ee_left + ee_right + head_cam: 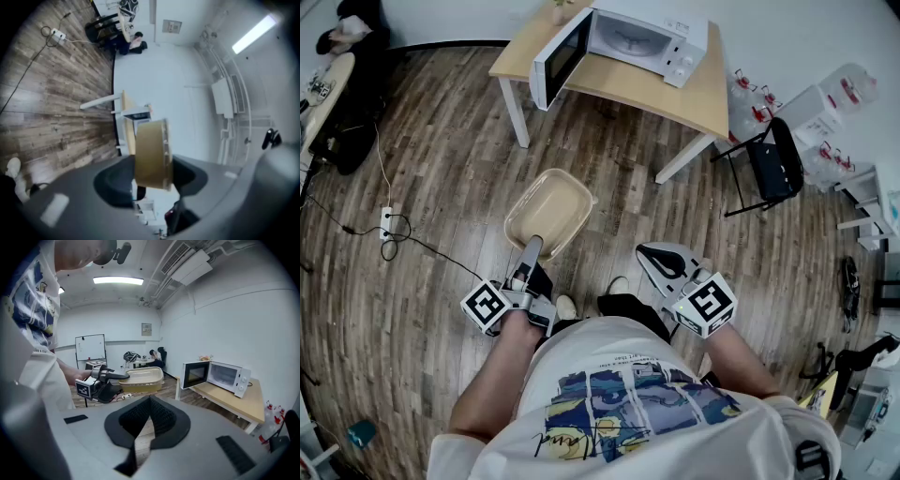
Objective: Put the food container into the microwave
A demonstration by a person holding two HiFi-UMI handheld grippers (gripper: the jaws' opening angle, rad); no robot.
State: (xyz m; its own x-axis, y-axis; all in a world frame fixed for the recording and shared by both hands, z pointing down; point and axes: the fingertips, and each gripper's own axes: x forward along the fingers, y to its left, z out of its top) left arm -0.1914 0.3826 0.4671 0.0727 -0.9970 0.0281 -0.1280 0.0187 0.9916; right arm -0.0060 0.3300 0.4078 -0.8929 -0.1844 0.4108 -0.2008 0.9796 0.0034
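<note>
A beige, empty food container point(549, 210) hangs above the wood floor, gripped by its near rim in my left gripper point(532, 247), which is shut on it. In the left gripper view the container point(151, 152) stands edge-on between the jaws. The white microwave point(630, 40) sits on a light wooden table point(712, 94) ahead, its door swung open to the left and its cavity empty. My right gripper point(662, 260) is held lower right of the container, shut on nothing. The right gripper view shows its gripper point(149, 402) closed, with the container point(143, 378) and the microwave point(219, 375) beyond.
A black folding chair point(774, 161) and several water jugs point(838, 94) stand right of the table. A power strip point(386, 223) with a cable lies on the floor at left. A person point(347, 33) sits at a far desk. A whiteboard point(90, 348) stands at the back.
</note>
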